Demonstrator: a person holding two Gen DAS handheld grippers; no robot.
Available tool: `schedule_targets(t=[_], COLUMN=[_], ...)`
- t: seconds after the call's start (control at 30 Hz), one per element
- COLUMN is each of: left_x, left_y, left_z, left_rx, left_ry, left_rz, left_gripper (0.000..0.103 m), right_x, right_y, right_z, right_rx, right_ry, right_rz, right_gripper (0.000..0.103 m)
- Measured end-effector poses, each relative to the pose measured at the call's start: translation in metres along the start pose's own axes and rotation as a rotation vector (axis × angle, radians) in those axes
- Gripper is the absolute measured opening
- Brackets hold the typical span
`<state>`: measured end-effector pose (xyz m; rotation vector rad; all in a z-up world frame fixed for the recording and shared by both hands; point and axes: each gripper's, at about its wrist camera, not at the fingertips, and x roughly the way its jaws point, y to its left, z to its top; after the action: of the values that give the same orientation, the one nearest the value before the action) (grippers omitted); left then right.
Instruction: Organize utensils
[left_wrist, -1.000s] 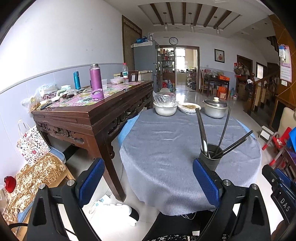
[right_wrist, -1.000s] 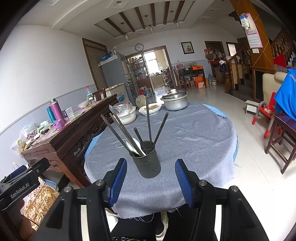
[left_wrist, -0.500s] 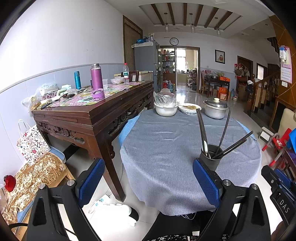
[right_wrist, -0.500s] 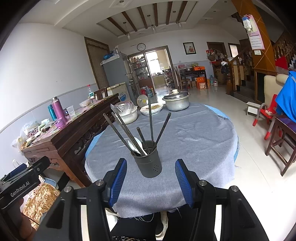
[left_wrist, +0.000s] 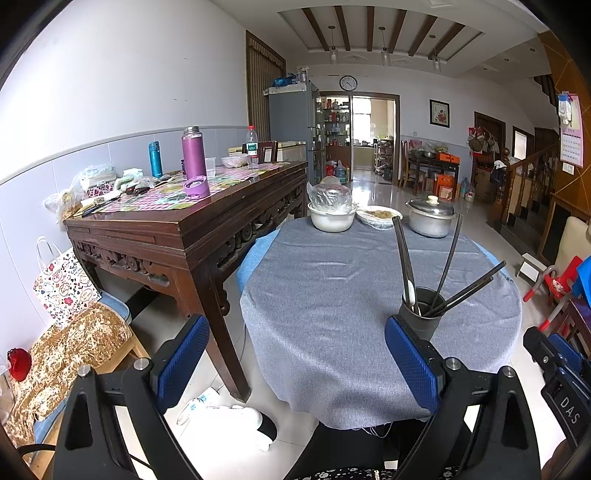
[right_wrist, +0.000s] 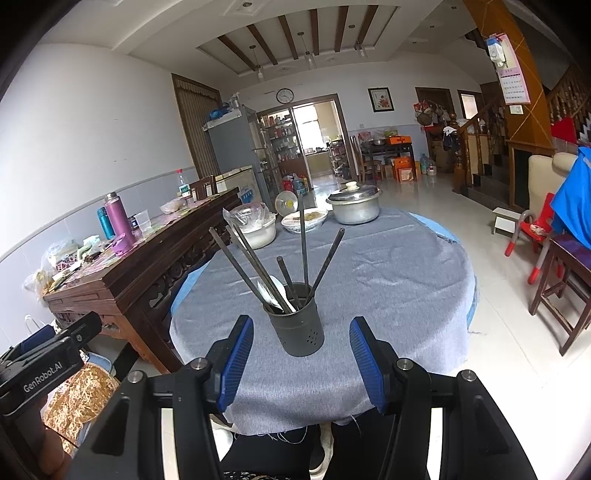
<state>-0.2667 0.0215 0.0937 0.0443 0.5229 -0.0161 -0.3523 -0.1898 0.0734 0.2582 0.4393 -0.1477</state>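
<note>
- Holding the right tongs (right_wrist: 301, 356) wide apart and empty, short of the near rim of the round worktop (right_wrist: 388, 295), with the dark utensil holder (right_wrist: 297, 319) standing just beyond and centred between the blue pads (right_wrist: 236, 360).
- Keeping the left tongs (left_wrist: 295, 362) gaping and empty too, back from the worktop edge, with the utensil holder (left_wrist: 421, 314) sitting just past the right-hand pad (left_wrist: 410, 365).
- Judging the sorting close to done: dark chopsticks (right_wrist: 303, 243) fanning out of the holder, a white spoon (right_wrist: 271, 291) tucked inside, nothing seen lying loose on the grey cloth (right_wrist: 369, 280).
- If tidying further, advancing the right tongs level and straight, staying low around the holder body, well under the splayed chopstick tips.
- Closing gently on the holder wall only; squeezing off-centre likely tipping it, since the leaning sticks are loading one side.
- Avoiding dragging on the cloth, as bunching could topple the holder.
- Leaving the white bowl (right_wrist: 258, 232), the plate (right_wrist: 304, 221) and the lidded pot (right_wrist: 354, 205), all well beyond both tongs, untouched.
- Keeping the left tongs clear of the side table (left_wrist: 192, 225) standing beyond its left pad.
</note>
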Motion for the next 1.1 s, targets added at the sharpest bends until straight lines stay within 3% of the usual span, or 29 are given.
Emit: schedule_targets(t=[0.57, 1.1], left_x=[0.000, 0.021], left_y=[0.001, -0.018], left_z=[0.000, 0.008], left_rx=[0.000, 0.026], left_ry=[-0.003, 0.030], left_rz=[0.000, -0.019], left_gripper=[0.096, 0.096], right_x=[-0.005, 0.013], right_y=[0.003, -0.006], right_z=[0.009, 0.014], right_rx=[-0.032, -0.042], right_ry=[-0.019, 0.030], right_rz=[-0.001, 0.004], right_gripper=[0.058, 0.058])
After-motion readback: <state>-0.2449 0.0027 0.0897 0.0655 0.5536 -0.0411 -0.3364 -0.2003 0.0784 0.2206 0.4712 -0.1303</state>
